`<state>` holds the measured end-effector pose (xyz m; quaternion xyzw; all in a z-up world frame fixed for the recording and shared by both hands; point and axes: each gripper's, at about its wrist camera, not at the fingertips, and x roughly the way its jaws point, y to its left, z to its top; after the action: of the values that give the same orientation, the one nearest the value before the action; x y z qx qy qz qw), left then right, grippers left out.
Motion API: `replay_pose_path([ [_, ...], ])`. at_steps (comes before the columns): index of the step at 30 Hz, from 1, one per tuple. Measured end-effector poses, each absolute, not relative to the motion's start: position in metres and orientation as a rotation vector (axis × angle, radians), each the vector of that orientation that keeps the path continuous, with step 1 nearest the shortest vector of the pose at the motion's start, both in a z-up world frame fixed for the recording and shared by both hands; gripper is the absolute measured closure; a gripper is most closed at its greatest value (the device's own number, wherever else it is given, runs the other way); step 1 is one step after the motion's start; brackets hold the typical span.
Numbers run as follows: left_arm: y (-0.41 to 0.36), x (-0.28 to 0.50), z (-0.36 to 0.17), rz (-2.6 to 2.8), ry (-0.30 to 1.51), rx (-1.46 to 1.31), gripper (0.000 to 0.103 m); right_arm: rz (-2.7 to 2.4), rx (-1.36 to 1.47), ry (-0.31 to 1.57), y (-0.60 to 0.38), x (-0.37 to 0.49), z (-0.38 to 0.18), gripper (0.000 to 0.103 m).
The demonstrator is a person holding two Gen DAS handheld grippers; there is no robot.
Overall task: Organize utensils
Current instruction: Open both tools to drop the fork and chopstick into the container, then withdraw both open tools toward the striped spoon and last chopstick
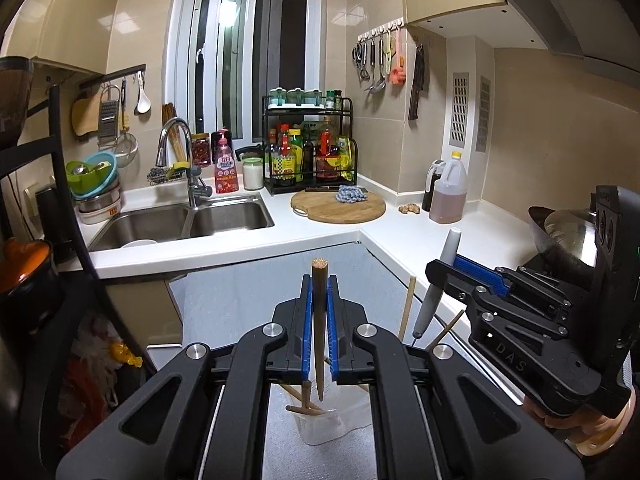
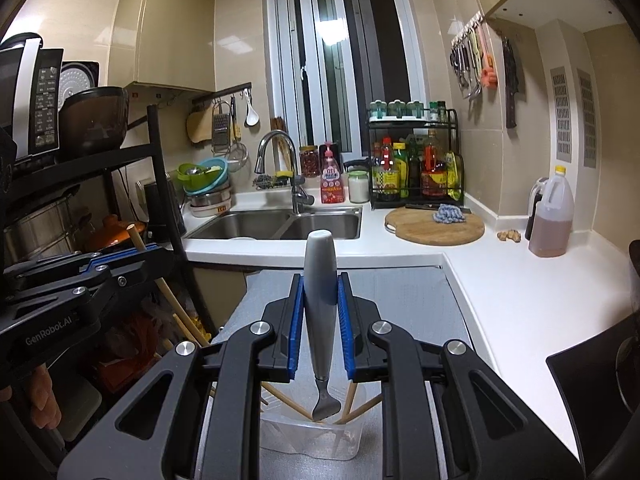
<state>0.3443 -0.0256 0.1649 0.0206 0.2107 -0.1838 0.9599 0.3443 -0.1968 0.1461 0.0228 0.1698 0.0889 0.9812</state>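
Left gripper: the left gripper (image 1: pixel 319 280) has its blue pads pinching a single wooden chopstick (image 1: pixel 319 320) that stands nearly upright, thick end up, pointed end down over the container.
Right gripper: the right gripper (image 2: pixel 320 280) is clamped on the grey handle of a utensil (image 2: pixel 319 304); the handle stands upright between the pads and the small metal head hangs below, at the mouth of the container. What kind of utensil the head belongs to I cannot tell.
Container: a clear plastic container (image 2: pixel 308 438) sits on a grey textured mat (image 2: pixel 400 300) directly under both grippers.
Contents: several loose chopsticks (image 2: pixel 362 407) already lean inside the container, their ends fanning out over its rim.
Grippers together: the two grippers are side by side, close to each other, both angled down toward the container; a hand (image 1: pixel 588 424) shows on the grip of the right one.
Counter: the white L-shaped counter (image 2: pixel 520 292) holds a round wooden cutting board (image 2: pixel 434 226) with a blue cloth (image 2: pixel 448 214) on it, and a jug of oil (image 2: pixel 550 220) near the wall.
Sink: a steel double sink (image 2: pixel 276 226) lies behind the mat, with a seasoning rack (image 2: pixel 416 160) to its right.
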Motion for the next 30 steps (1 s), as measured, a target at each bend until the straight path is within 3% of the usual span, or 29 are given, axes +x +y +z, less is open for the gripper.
replay_pose_path([
  [6,-0.021,0.355,0.148,-0.343,0.473,0.029,0.096,0.185,0.036,0.376,-0.196,0.348,0.132,0.086],
  [7,-0.021,0.356,0.146,-0.328,0.479,0.032,0.089,0.187,0.035,0.384,-0.196,0.349,0.128,0.083],
  [8,-0.021,0.356,0.143,-0.313,0.488,0.032,0.058,0.188,0.035,0.390,-0.196,0.349,0.126,0.080],
  [10,-0.018,0.353,0.141,-0.251,0.500,0.027,0.017,0.185,0.028,0.400,-0.196,0.347,0.121,0.043],
  [11,-0.016,0.348,0.141,-0.212,0.478,0.024,0.015,0.178,0.026,0.400,-0.197,0.345,0.120,0.036],
  [16,-0.004,0.332,0.135,-0.163,0.491,0.014,0.013,0.144,-0.018,0.368,-0.195,0.324,0.116,0.025],
  [30,0.004,0.254,0.116,-0.170,0.521,-0.011,0.013,0.144,0.009,0.419,-0.191,0.248,0.105,0.015],
])
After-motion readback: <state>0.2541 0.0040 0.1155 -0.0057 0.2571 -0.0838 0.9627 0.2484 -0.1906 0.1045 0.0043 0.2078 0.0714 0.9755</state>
